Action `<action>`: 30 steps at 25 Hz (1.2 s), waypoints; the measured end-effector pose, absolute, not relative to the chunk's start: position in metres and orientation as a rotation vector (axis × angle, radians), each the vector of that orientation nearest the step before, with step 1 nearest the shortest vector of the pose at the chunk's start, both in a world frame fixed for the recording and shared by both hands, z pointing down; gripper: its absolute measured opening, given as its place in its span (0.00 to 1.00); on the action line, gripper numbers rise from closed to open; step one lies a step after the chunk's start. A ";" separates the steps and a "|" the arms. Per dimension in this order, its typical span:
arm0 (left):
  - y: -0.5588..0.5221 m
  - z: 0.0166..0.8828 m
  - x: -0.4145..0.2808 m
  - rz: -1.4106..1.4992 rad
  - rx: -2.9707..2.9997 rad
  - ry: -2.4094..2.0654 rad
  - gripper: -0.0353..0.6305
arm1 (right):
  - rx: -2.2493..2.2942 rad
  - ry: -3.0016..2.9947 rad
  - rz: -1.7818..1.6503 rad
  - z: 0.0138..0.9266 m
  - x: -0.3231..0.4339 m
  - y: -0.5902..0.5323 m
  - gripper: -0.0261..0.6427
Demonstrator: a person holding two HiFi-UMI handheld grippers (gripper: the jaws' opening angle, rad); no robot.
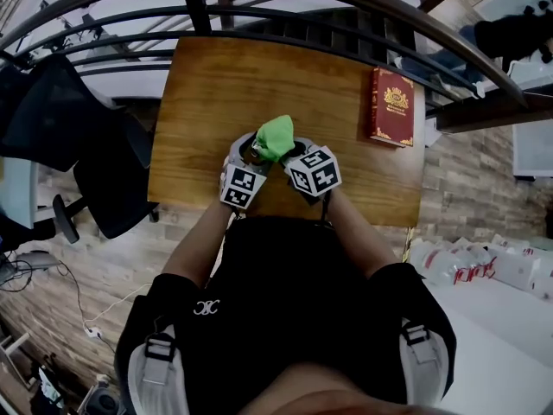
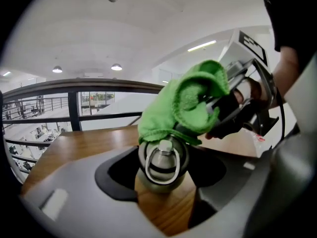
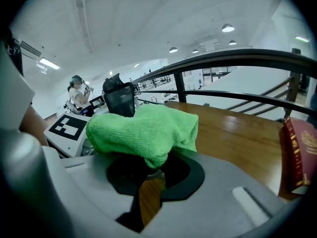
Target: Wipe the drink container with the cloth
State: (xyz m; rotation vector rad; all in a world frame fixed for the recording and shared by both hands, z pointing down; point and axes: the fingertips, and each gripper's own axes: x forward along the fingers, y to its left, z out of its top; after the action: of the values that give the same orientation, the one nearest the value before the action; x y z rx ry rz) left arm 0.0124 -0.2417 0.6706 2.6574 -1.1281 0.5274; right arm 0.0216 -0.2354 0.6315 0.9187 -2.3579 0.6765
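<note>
A steel drink container [image 2: 161, 163] with a ring on its lid sits between the jaws of my left gripper [image 2: 161, 180], which is closed round its body above the wooden table [image 1: 216, 93]. A green cloth [image 2: 181, 103] lies over the container's top and far side. My right gripper [image 3: 148, 165] is shut on that cloth [image 3: 141, 130] and presses it against the container. In the head view both grippers meet near the table's front edge, left gripper [image 1: 246, 164] and right gripper [image 1: 294, 156], with the cloth [image 1: 275, 137] between them. Most of the container is hidden under the cloth.
A red book [image 1: 393, 106] lies at the table's right side, also seen as the red book [image 3: 299, 155]. A dark railing [image 1: 285, 24] runs behind the table. A black office chair [image 1: 82, 145] stands to the left.
</note>
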 end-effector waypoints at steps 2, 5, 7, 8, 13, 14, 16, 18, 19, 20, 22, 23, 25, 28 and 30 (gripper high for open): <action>-0.240 0.671 0.011 0.522 2.677 -1.120 0.55 | 0.930 -2.328 0.667 0.636 0.021 -0.240 0.11; -0.236 0.672 0.008 0.513 2.682 -1.119 0.55 | 0.914 -2.310 0.662 0.643 0.017 -0.241 0.11; -0.234 0.673 0.005 0.505 2.668 -1.127 0.55 | 0.901 -2.299 0.654 0.647 0.012 -0.242 0.11; -0.235 0.673 0.003 0.500 2.659 -1.131 0.55 | 0.899 -2.292 0.651 0.649 0.011 -0.243 0.11; -0.238 0.672 0.000 0.500 2.628 -1.110 0.55 | 0.918 -2.264 0.647 0.652 0.006 -0.257 0.11; -0.237 0.672 0.001 0.510 2.637 -1.100 0.55 | 0.921 -2.259 0.643 0.652 0.005 -0.260 0.11; -0.235 0.671 0.002 0.536 2.663 -1.086 0.55 | 0.916 -2.249 0.628 0.653 0.002 -0.265 0.11; -0.231 0.671 0.004 0.571 2.688 -1.078 0.55 | 0.899 -2.241 0.616 0.655 -0.001 -0.268 0.11; -0.228 0.673 0.005 0.592 2.698 -1.074 0.55 | 0.889 -2.238 0.617 0.656 -0.002 -0.269 0.11; -0.226 0.674 0.006 0.611 2.710 -1.069 0.55 | 0.881 -2.234 0.622 0.658 -0.003 -0.270 0.11; -0.223 0.675 0.010 0.640 2.741 -1.054 0.55 | 0.866 -2.228 0.633 0.662 -0.005 -0.272 0.11; -0.222 0.675 0.010 0.647 2.752 -1.049 0.55 | 0.859 -2.226 0.640 0.664 -0.005 -0.274 0.11; -0.222 0.675 0.010 0.649 2.758 -1.047 0.55 | 0.847 -2.222 0.660 0.667 -0.007 -0.277 0.11; -0.222 0.673 0.008 0.648 2.761 -1.048 0.55 | 0.853 -2.213 0.706 0.674 -0.007 -0.284 0.11; -0.221 0.674 0.008 0.650 2.770 -1.038 0.55 | 0.871 -2.192 0.729 0.681 -0.004 -0.290 0.11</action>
State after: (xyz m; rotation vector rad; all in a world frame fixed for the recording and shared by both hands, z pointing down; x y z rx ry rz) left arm 0.0079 -0.2206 0.6745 2.7702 -1.0382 0.6500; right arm -0.0043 -0.2903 0.6812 0.8712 -2.1922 0.7288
